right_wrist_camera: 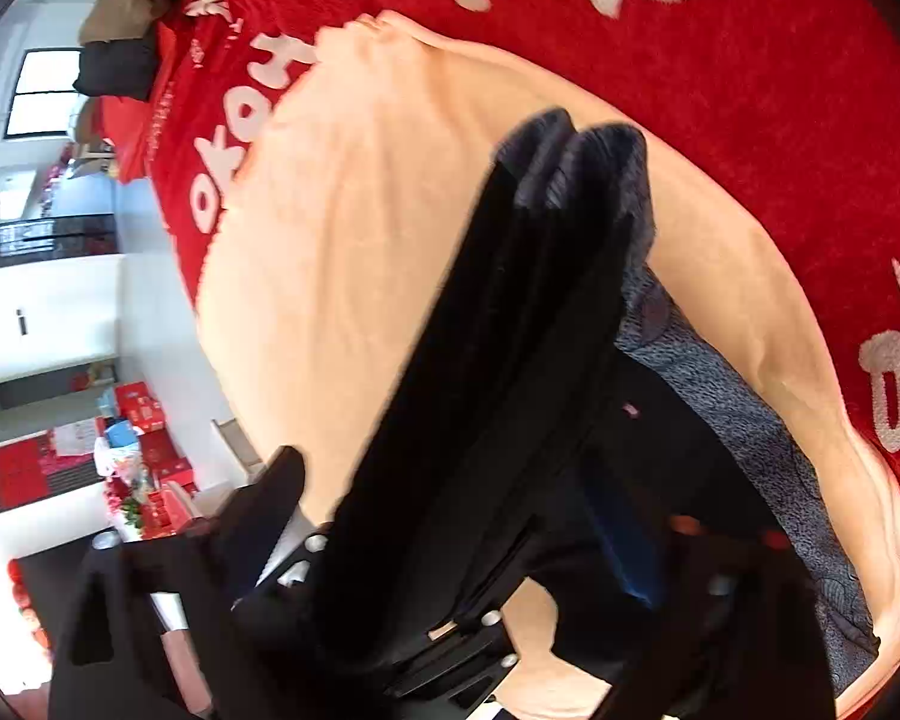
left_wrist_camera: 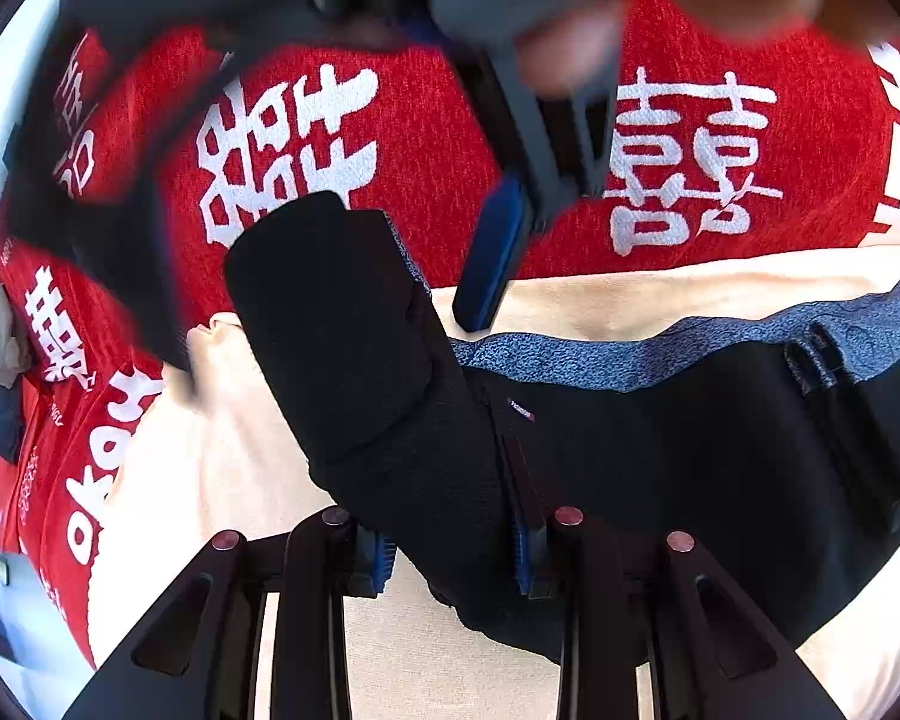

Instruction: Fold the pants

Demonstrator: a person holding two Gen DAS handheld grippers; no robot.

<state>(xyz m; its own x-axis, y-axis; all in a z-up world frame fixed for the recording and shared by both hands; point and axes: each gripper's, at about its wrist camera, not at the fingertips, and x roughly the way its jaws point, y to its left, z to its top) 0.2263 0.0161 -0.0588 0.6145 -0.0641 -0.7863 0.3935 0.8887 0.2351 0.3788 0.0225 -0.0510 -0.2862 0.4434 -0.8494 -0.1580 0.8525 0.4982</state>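
Already partly folded, the black pants [left_wrist_camera: 660, 432] lie on a cream cloth [left_wrist_camera: 222, 468] that is spread over a red blanket [left_wrist_camera: 438, 138] with large white characters. In the left wrist view the pants fill the lower right of the frame, and their grey-blue waistband [left_wrist_camera: 630, 354] runs as a strip along their upper edge from the centre to the right border. A doubled-over leg of the pants rises from the bottom centre toward the middle of the frame, its rounded end ending just below a white character.

The left gripper [left_wrist_camera: 456, 558] sits at the bottom centre of that view, its jaws clamped on the folded leg; the blue pads [left_wrist_camera: 384, 564] press the black fabric from both sides.

The right gripper [left_wrist_camera: 498, 252] comes in from the top of the same view, blurred, with one blue-padded finger tip reaching the boundary between the red blanket and the cream cloth, just above the waistband. In the right wrist view its dark fingers [right_wrist_camera: 570, 276] stretch from the lower centre to the upper middle of the frame over the cream cloth, standing a little apart with nothing gripped between them. The waistband lies at the right of that view, curving toward the lower right corner.

A room with a window [right_wrist_camera: 42, 96] and red boxes [right_wrist_camera: 144, 414] shows along the left edge of the right wrist view.
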